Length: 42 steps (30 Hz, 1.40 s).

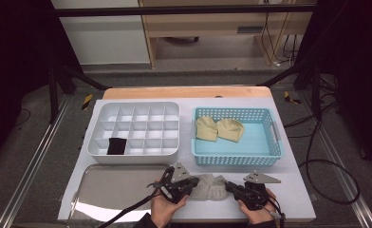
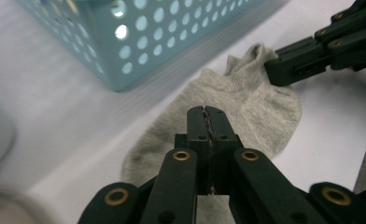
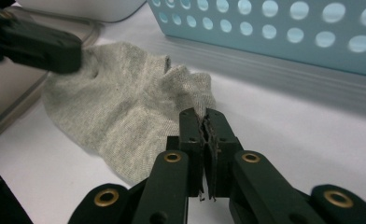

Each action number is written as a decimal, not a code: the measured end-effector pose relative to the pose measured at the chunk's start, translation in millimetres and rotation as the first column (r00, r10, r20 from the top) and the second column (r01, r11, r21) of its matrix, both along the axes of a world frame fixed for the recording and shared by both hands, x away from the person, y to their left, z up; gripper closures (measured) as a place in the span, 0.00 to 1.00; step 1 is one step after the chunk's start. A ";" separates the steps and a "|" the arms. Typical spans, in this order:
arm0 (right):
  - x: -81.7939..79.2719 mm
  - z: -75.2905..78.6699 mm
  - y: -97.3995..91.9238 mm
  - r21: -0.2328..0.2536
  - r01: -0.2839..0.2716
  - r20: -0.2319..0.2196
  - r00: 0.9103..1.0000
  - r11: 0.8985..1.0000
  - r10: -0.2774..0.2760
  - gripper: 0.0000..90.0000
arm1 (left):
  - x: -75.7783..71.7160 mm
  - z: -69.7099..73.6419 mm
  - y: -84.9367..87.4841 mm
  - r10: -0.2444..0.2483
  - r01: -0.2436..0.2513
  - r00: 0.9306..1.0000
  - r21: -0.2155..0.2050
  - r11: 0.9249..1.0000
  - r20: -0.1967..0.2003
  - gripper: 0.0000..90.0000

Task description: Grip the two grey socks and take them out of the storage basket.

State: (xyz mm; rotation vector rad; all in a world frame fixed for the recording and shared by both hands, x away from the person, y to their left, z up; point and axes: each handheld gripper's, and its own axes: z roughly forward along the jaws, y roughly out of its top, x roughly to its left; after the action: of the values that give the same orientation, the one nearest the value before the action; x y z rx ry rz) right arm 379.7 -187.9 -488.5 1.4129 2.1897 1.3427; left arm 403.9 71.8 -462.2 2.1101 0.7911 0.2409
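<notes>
**Grey sock pinched at both ends on the white table**

From my remote station I see a grey sock (image 1: pixel 209 186) lying flat on the white table (image 1: pixel 293 190), just in front of the blue basket (image 1: pixel 236 160) and to the right of the steel tray (image 1: pixel 113 190). The sock is soft knit with a fine heathered weave, short and low-cut, rounded at one end and puckered into folds at the other. In the high view its long axis runs left to right across the table, parallel to the near wall of the basket.

My left tongs (image 2: pixel 208 114) are closed, their black pads pressed together with the grey knit gathered at their tips on the rounded end. My right tongs (image 3: pixel 203 120) are likewise closed, pinching the puckered end, where the cloth bunches up against the pads. Each pair shows in the other's view as a blocky black tip resting on the far end of the sock.

The basket is rigid plastic, its walls perforated with rows of round holes; two pale yellow socks (image 1: pixel 219 128) lie folded inside. The white divided organiser (image 1: pixel 136 154) is smooth moulded plastic with square cells, one holding a dark rolled item (image 1: pixel 116 146). The tray is flat, glossy metal with rounded corners.
</notes>
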 end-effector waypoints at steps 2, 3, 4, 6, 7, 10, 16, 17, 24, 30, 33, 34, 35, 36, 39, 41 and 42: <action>-0.5 2.7 -0.7 0.003 -0.006 0.010 1.000 1.000 0.006 0.97 | 1.4 -4.2 -3.1 0.001 -0.001 1.000 0.009 1.000 -0.011 0.99; -1.1 4.7 -1.0 0.006 -0.008 0.015 1.000 1.000 0.008 0.97 | 1.9 -5.2 -3.6 0.000 0.000 1.000 0.011 1.000 -0.015 1.00; -1.6 6.2 -0.9 0.010 -0.007 0.013 1.000 1.000 0.007 0.97 | 2.3 -6.3 -4.4 -0.002 0.002 1.000 0.009 1.000 -0.022 0.99; -2.4 9.3 -0.9 0.013 -0.012 0.022 1.000 1.000 0.012 0.97 | 2.8 -7.2 -5.8 -0.004 0.004 1.000 0.007 1.000 -0.022 0.99; -2.9 10.8 -0.5 0.014 -0.011 0.024 1.000 1.000 0.011 0.97 | 2.7 -7.3 -6.7 -0.005 0.005 1.000 0.003 1.000 -0.023 0.99; -3.3 13.1 1.0 0.008 -0.016 0.032 0.999 1.000 0.016 0.97 | 1.3 -7.2 -9.2 -0.015 0.015 1.000 -0.002 1.000 -0.017 0.99; -3.8 15.7 2.3 0.006 -0.026 0.040 0.999 1.000 0.026 0.97 | 2.5 -15.6 -14.5 -0.015 0.016 0.999 0.027 1.000 -0.037 0.99; -4.5 17.2 3.0 0.008 -0.033 0.046 0.998 0.999 0.033 0.97 | 2.3 -15.3 -14.5 -0.015 0.015 0.999 0.023 1.000 -0.031 0.99; -6.8 27.2 8.1 0.015 -0.080 0.073 0.994 0.997 0.079 0.97 | 5.1 -16.3 -16.3 -0.013 0.016 0.999 0.048 0.999 -0.049 0.99; -5.6 32.8 13.3 0.015 -0.103 0.077 0.992 0.995 0.101 0.97 | 7.2 -14.6 -14.2 -0.015 0.017 0.998 0.037 0.999 -0.062 0.98; -5.7 35.3 14.4 0.009 -0.103 0.076 0.992 0.995 0.102 0.97 | 4.4 -6.2 -9.6 -0.020 0.021 0.999 0.027 0.999 -0.043 0.96; -5.5 36.1 14.6 0.000 -0.105 0.080 0.991 0.995 0.104 0.97 | 2.9 -2.0 -7.2 -0.023 0.024 0.999 0.020 1.000 -0.033 0.95; -5.4 36.6 15.0 -0.006 -0.104 0.079 0.991 0.995 0.104 0.97 | 1.4 2.5 -4.4 -0.023 0.023 0.999 0.011 1.000 -0.025 0.94; -5.4 36.9 15.1 -0.007 -0.103 0.076 0.992 0.995 0.104 0.97 | 0.2 7.0 -0.9 -0.024 0.024 1.000 -0.001 1.000 -0.016 0.94; -5.2 37.7 14.8 -0.011 -0.102 0.073 0.992 0.995 0.103 0.97 | -4.0 17.9 14.5 -0.007 0.007 1.000 -0.010 1.000 0.006 0.91; -5.4 37.9 14.7 -0.014 -0.102 0.074 0.992 0.995 0.103 0.97 | -5.4 20.9 27.6 0.020 -0.020 1.000 -0.013 1.000 0.011 0.91; -5.4 38.0 14.7 -0.017 -0.102 0.074 0.992 0.995 0.103 0.97 | -5.4 21.2 34.0 0.030 -0.030 1.000 -0.014 0.999 0.007 0.90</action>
State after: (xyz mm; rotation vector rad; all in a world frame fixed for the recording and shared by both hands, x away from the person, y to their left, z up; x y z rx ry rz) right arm 374.3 -173.2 -450.4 1.2394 2.2456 1.3880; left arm 398.5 105.8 -441.0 2.0848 0.8181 0.2587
